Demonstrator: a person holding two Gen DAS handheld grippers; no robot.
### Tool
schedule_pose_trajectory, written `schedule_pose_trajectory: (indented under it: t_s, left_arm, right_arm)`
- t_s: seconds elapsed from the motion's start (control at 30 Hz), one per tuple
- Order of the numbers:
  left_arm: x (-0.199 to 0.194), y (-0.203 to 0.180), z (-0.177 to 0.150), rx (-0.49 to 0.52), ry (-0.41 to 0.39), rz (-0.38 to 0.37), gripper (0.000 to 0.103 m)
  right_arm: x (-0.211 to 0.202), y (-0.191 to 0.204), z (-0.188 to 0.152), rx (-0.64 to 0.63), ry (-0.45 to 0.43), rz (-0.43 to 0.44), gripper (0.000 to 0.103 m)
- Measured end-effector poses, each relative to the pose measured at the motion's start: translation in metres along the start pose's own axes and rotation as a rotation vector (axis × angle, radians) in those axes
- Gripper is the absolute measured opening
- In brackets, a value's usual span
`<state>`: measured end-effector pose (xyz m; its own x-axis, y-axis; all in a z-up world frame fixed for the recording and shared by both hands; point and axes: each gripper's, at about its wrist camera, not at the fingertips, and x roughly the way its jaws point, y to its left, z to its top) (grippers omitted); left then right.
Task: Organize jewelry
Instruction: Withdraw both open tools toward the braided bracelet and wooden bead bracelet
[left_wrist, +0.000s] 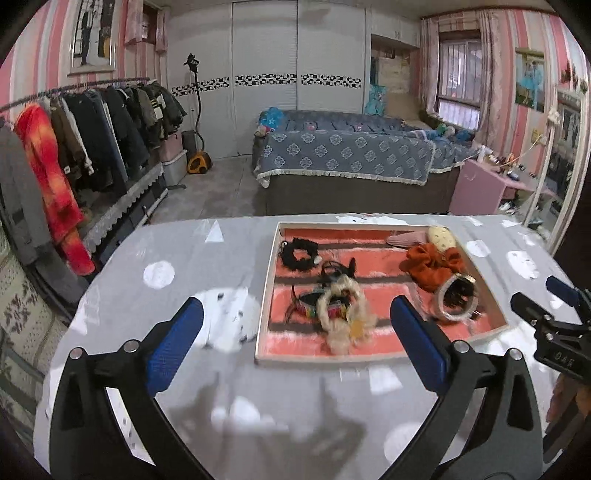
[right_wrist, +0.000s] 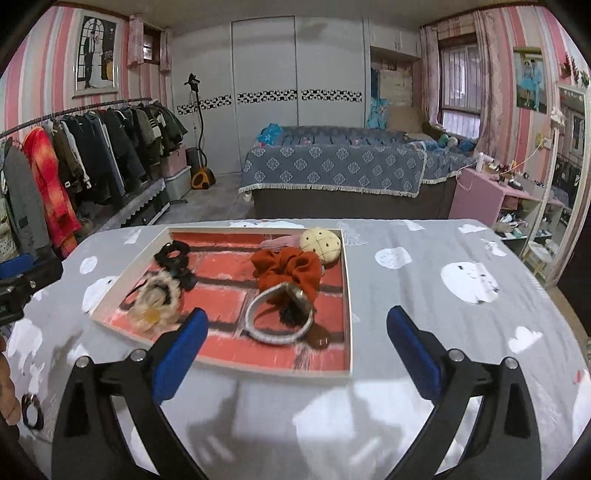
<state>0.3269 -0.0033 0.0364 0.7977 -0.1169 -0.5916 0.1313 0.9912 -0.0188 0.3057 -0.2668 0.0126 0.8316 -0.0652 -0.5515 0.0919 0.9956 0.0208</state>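
A white-rimmed tray (left_wrist: 266, 295) (right_wrist: 349, 295) with a red brick-patterned lining lies on the table. In it are a black scrunchie (left_wrist: 299, 254) (right_wrist: 173, 256), an orange scrunchie (left_wrist: 432, 266) (right_wrist: 288, 269), a cream fluffy scrunchie (left_wrist: 341, 317) (right_wrist: 155, 302), a pale ring band with a black tuft (left_wrist: 456, 299) (right_wrist: 277, 325), a round cream clip (left_wrist: 441, 238) (right_wrist: 320, 243) and a pink clip (left_wrist: 402, 238). My left gripper (left_wrist: 295, 306) hovers open before the tray's near left corner, holding nothing. My right gripper (right_wrist: 297, 314) is open and empty over the tray's near edge.
A grey cloth with white figures covers the table (left_wrist: 177, 266) (right_wrist: 443, 240). A dark ring (right_wrist: 31, 410) lies near a hand (right_wrist: 7, 398) at the left edge. Beyond are a bed (left_wrist: 343, 155), a clothes rack (left_wrist: 74, 140) at left and a pink dresser (right_wrist: 480, 195) at right.
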Motion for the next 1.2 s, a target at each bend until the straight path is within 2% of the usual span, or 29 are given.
schedule_pose_trajectory:
  t_s: [0.1, 0.2, 0.33, 0.47, 0.63, 0.77, 0.97, 1.1, 1.2]
  left_arm:
    - [-0.026, 0.009, -0.016, -0.03, -0.005, -0.018, 0.098]
    - [-0.051, 0.017, -0.038, -0.039, -0.02, 0.013, 0.098]
    - [-0.08, 0.022, -0.068, -0.018, -0.028, 0.019, 0.098]
    - [-0.102, 0.03, -0.094, -0.002, -0.024, 0.013, 0.098]
    - [-0.124, 0.047, -0.124, -0.017, -0.016, 0.017, 0.098]
    - [-0.129, 0.061, -0.141, -0.034, 0.007, 0.004, 0.098]
    - [-0.124, 0.072, -0.16, -0.021, 0.041, 0.011, 0.098]
    - [-0.107, 0.077, -0.171, -0.008, 0.088, 0.036, 0.098]
    - [-0.094, 0.087, -0.178, -0.042, 0.129, 0.03, 0.098]
  right_arm:
    - [-0.026, 0.008, -0.013, -0.025, 0.002, -0.004, 0.098]
    - [-0.058, 0.018, -0.03, -0.036, -0.011, -0.019, 0.098]
    - [-0.096, 0.028, -0.051, -0.03, -0.051, -0.013, 0.099]
    - [-0.119, 0.032, -0.069, -0.01, -0.059, 0.004, 0.099]
    - [-0.136, 0.034, -0.089, 0.0, -0.056, -0.023, 0.099]
    - [-0.139, 0.031, -0.111, -0.012, -0.025, -0.085, 0.099]
    - [-0.133, 0.02, -0.136, -0.017, 0.027, -0.129, 0.099]
    - [-0.123, 0.01, -0.146, 0.004, 0.076, -0.109, 0.099]
    - [-0.117, 0.002, -0.151, 0.039, 0.105, -0.093, 0.099]
